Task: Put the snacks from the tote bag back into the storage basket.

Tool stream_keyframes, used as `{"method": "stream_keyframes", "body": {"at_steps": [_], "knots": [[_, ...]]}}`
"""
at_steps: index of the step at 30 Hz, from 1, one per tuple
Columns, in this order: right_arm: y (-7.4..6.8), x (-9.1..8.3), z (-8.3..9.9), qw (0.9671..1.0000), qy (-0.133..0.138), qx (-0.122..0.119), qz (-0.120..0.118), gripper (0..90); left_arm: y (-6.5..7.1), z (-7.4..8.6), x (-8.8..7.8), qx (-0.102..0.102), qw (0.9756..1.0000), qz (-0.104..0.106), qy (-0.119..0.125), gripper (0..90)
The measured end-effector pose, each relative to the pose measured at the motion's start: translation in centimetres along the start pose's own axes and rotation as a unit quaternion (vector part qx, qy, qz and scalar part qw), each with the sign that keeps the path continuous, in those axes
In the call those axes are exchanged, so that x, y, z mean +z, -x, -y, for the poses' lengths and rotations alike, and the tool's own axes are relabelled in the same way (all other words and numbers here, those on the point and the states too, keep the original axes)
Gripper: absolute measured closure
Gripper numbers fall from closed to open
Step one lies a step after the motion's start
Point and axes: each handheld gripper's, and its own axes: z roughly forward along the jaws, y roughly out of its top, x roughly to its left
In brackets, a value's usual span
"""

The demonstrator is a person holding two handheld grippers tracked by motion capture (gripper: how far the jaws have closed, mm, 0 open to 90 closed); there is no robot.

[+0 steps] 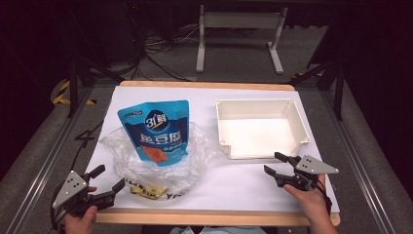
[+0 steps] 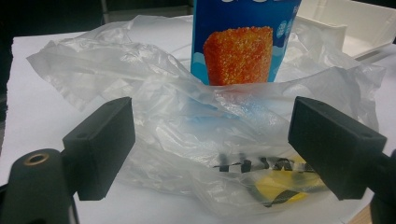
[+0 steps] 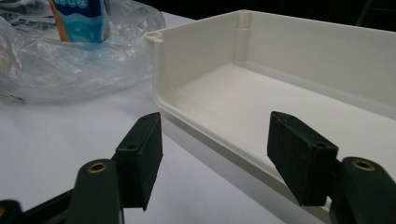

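Note:
A blue snack pouch [image 1: 156, 131] with an orange picture lies partly inside a crumpled clear plastic bag [image 1: 160, 163] on the left of the white sheet. The bag [image 2: 205, 135] has black and yellow print near its front. My left gripper [image 1: 108, 179] is open at the front left corner, just short of the bag, its jaws wide apart with nothing between them [image 2: 210, 149]. An empty white bin [image 1: 260, 127] sits at the right. My right gripper [image 1: 276, 164] is open just in front of the bin's low front wall [image 3: 219, 154], holding nothing.
The white sheet [image 1: 234, 183] covers a wooden table whose front edge [image 1: 204, 217] runs close to both hands. Beyond the far edge stand a white table frame [image 1: 238, 34] and cables on the floor. Metal rails flank the table.

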Motion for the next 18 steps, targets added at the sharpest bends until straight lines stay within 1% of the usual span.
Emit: {"method": "stream_keyframes", "body": {"at_steps": [3, 6, 8, 10, 14, 15, 16, 17, 18], "knots": [[0.0, -0.2, -0.2, 1.0000, 0.001, -0.002, 0.006, 33.9, 0.0, 0.0, -0.1, 0.000, 1.0000, 0.000, -0.002, 15.5], [-0.3, -0.3, -0.5, 0.9998, -0.001, -0.011, 0.017, 28.7, 0.0, -0.1, 0.0, -0.002, 1.0000, 0.001, 0.003, 15.5], [-0.4, -0.3, -0.5, 0.9999, 0.004, -0.008, 0.013, 28.0, 0.0, 0.0, 0.1, 0.000, 1.0000, 0.000, 0.002, 15.5], [-0.5, -0.3, -0.6, 0.9998, 0.006, -0.012, 0.013, 27.6, 0.0, -0.1, 0.1, -0.003, 1.0000, 0.001, 0.004, 15.5], [-0.7, -0.3, -0.8, 0.9997, 0.004, -0.020, 0.014, 26.8, 0.0, -0.1, 0.1, -0.002, 1.0000, 0.000, 0.004, 15.5], [-0.7, -0.3, -0.9, 0.9997, 0.002, -0.020, 0.017, 25.6, 0.0, -0.1, 0.1, -0.003, 1.0000, 0.000, 0.005, 15.5], [-0.7, -0.3, -0.9, 0.9997, -0.002, -0.020, 0.012, 24.6, -0.1, -0.1, 0.0, -0.002, 1.0000, 0.001, 0.003, 15.5], [-0.8, -0.3, -1.0, 0.9996, -0.011, -0.022, 0.011, 24.4, -0.1, -0.1, 0.0, -0.002, 1.0000, 0.001, 0.003, 15.5], [-0.9, -0.2, -1.0, 0.9995, -0.012, -0.027, 0.013, 23.7, -0.1, -0.1, 0.0, -0.002, 1.0000, 0.001, 0.003, 15.5]]}}
